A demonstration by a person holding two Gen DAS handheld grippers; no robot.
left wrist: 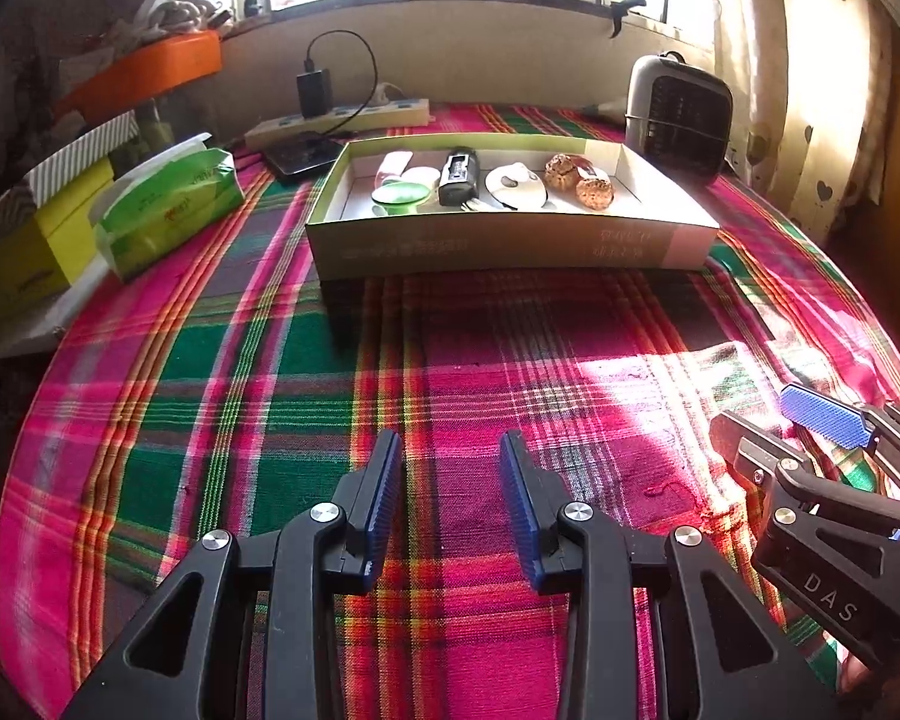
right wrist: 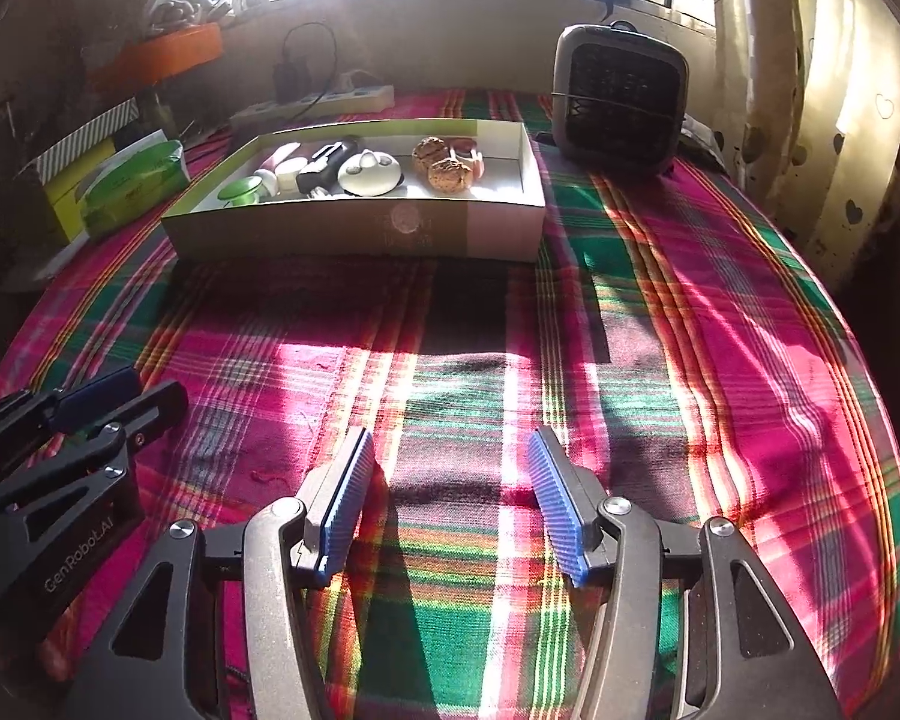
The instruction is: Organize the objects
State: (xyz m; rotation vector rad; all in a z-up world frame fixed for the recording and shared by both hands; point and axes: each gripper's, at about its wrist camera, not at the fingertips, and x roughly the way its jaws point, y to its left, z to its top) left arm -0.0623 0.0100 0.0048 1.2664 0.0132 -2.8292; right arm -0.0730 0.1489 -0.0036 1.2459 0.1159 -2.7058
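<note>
Only left view shows charger (plugged).

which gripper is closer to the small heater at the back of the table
Right. The right gripper sits below and slightly left of the heater; the left gripper sits farther left, in line with the cardboard box.

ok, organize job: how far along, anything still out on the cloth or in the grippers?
Looks nearly or fully done. The shallow cardboard box already holds a round green lid, a black gadget, a white round disc and two brown lumpy balls. In hand: nothing; the left gripper and right gripper are open and empty above bare plaid tablecloth. Left: no loose items visible in front of the box.
</note>
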